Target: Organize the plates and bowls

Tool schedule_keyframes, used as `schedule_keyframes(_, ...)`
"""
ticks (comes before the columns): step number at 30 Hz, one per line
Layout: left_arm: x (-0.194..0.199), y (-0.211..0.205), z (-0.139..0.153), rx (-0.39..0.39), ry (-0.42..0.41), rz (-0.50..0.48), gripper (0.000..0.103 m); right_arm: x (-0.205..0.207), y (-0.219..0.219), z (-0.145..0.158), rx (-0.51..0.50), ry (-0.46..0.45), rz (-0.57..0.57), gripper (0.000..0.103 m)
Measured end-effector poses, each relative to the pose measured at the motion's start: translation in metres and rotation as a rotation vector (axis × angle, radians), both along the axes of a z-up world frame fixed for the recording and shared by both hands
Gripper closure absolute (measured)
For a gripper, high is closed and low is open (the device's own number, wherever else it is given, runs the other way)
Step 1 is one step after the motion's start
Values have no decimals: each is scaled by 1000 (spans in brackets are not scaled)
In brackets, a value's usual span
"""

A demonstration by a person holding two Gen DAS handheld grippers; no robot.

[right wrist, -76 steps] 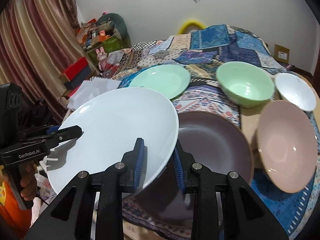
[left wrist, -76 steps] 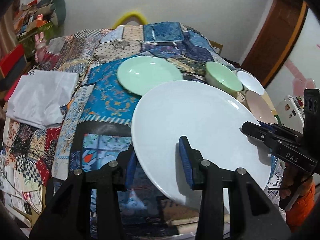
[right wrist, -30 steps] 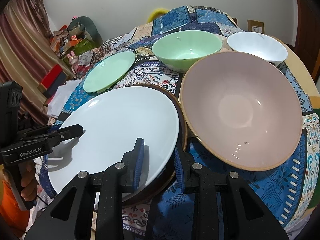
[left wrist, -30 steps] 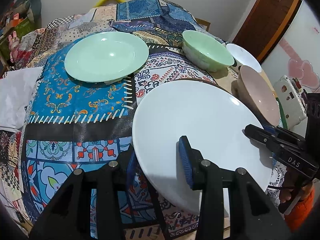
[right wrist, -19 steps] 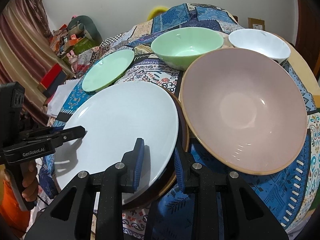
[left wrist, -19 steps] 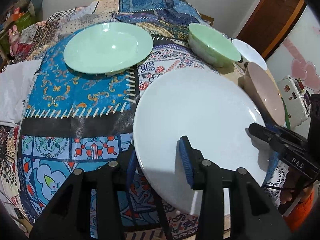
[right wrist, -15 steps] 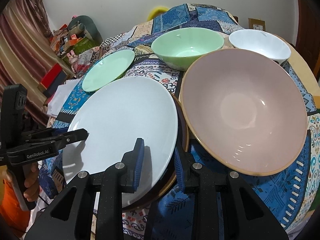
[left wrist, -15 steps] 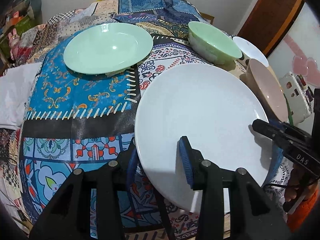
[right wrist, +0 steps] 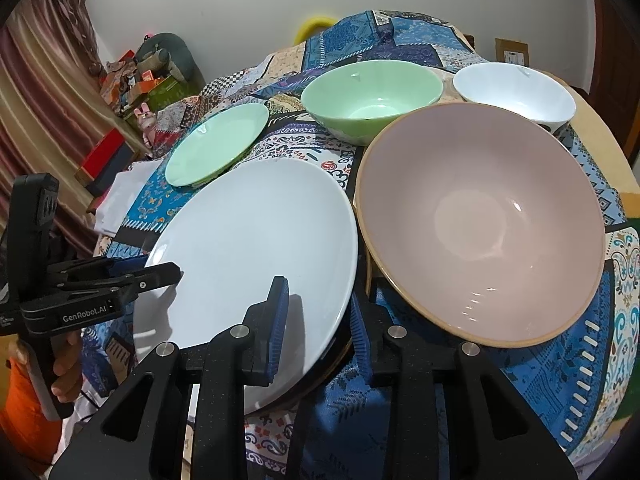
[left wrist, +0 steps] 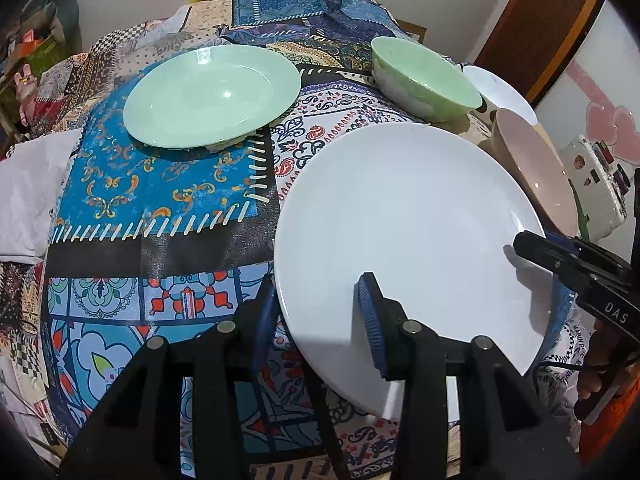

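A large white plate [left wrist: 404, 224] [right wrist: 256, 248] is held by both grippers over a dark brown plate [right wrist: 340, 350], of which only a rim sliver shows. My left gripper [left wrist: 320, 320] is shut on the white plate's near-left rim. My right gripper [right wrist: 316, 320] is shut on its near-right rim. A mint green plate [left wrist: 212, 96] [right wrist: 216, 144] lies at the far left. A green bowl [left wrist: 424, 76] [right wrist: 372, 96], a white bowl [left wrist: 500, 88] [right wrist: 516, 92] and a large pink bowl [left wrist: 536, 168] [right wrist: 480, 216] stand to the right.
The dishes stand on a round table with a patchwork cloth [left wrist: 160, 184] [right wrist: 560, 360]. White folded cloth [left wrist: 28, 188] lies off the left edge. Boxes and clutter [right wrist: 132, 80] stand at the far left by a curtain.
The white plate has come down and now lies low over the brown plate, hiding nearly all of it. Both grippers keep their hold on its rim.
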State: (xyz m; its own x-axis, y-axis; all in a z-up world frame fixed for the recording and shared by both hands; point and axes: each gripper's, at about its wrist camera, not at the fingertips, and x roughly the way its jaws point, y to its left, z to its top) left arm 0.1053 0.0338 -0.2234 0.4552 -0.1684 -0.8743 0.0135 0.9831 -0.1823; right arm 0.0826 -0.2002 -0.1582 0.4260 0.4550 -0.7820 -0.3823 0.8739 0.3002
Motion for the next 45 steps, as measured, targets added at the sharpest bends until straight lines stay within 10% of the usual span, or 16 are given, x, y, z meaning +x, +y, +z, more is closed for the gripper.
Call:
schedule_keyframes(26, -25, 17, 64, 47, -167, 67, 61, -1, 14, 46, 3, -132, 38, 74)
schedule_keyframes(37, -19, 57, 100, 97, -267, 165, 38, 15, 59, 72, -21, -253, 114, 45)
schedule_keyframes(45, 0, 86, 103, 141, -296, 213, 18, 45, 86, 72, -16, -240, 140, 43)
